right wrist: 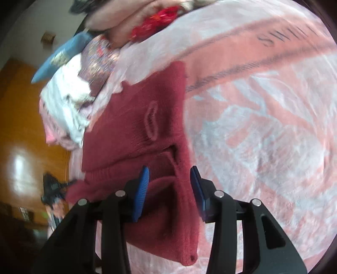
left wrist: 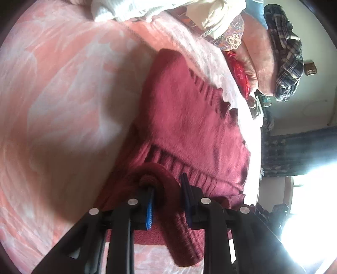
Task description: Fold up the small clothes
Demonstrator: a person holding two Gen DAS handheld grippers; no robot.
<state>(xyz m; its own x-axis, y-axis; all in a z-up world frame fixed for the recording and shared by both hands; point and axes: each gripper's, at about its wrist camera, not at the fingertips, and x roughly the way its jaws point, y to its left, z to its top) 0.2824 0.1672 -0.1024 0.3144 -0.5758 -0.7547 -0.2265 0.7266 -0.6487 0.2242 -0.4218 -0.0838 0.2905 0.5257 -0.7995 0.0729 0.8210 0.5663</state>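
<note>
A small dark red knitted sweater (left wrist: 189, 118) lies on a pink patterned blanket (left wrist: 63, 94). My left gripper (left wrist: 166, 185) has its jaws apart, with a rolled ribbed edge of the sweater (left wrist: 160, 170) draped over its left finger and hanging between the fingers. In the right wrist view the same sweater (right wrist: 137, 118) lies flat. My right gripper (right wrist: 169, 177) is open, and a fold of the sweater (right wrist: 179, 210) passes between its blue pads and hangs down below them.
A pile of white and pale clothes (left wrist: 147, 8) sits at the blanket's far edge, also in the right wrist view (right wrist: 65, 105). A plaid garment (left wrist: 288, 52), a red item (left wrist: 240, 71) and pink pillows (left wrist: 259, 52) lie beside it. The orange wooden floor (right wrist: 23, 118) lies beyond the bed edge.
</note>
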